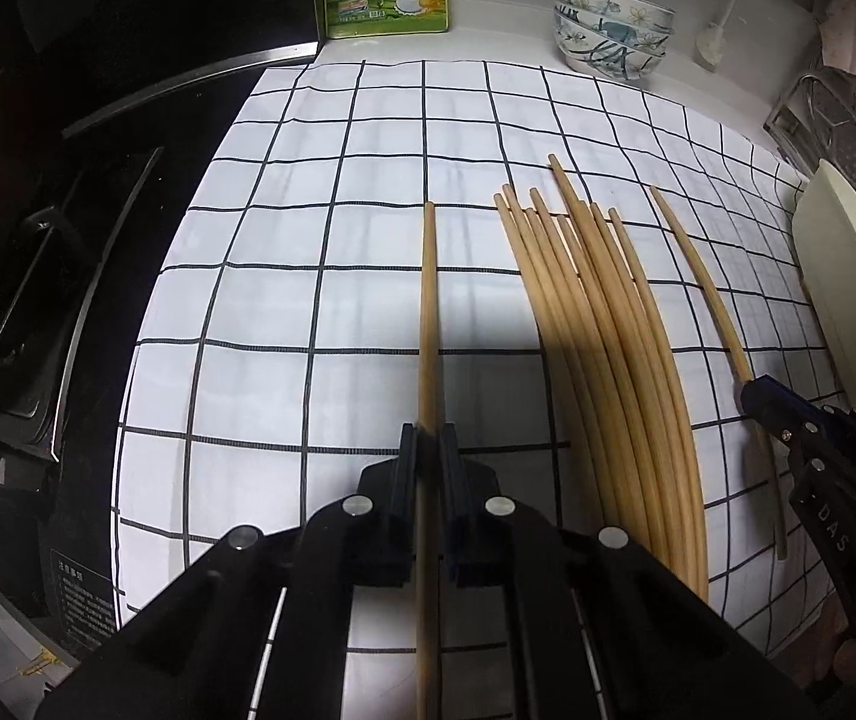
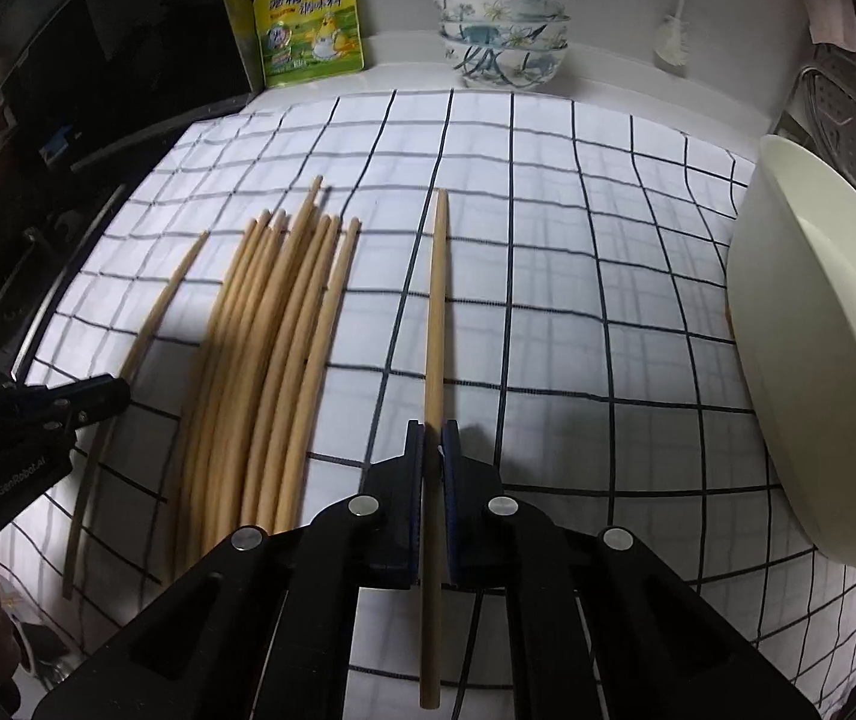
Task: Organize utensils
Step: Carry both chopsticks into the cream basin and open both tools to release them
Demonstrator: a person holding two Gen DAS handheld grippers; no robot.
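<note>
Several wooden chopsticks (image 1: 601,324) lie side by side in a bundle on a white checked cloth (image 1: 320,180); the bundle also shows in the right wrist view (image 2: 278,348). My left gripper (image 1: 428,438) is shut on a single chopstick (image 1: 429,300) to the left of the bundle; it also shows in the right wrist view (image 2: 110,390). My right gripper (image 2: 432,435) is shut on another single chopstick (image 2: 436,300) to the right of the bundle. In the left wrist view the right gripper (image 1: 757,396) holds that chopstick (image 1: 703,276) near its thick end.
A cream plastic basin (image 2: 817,372) stands at the cloth's right edge. Stacked patterned bowls (image 2: 499,42) and a yellow-green seasoning pouch (image 2: 311,24) stand at the back. A black stove (image 1: 38,210) lies left. A metal rack (image 1: 847,120) is at back right.
</note>
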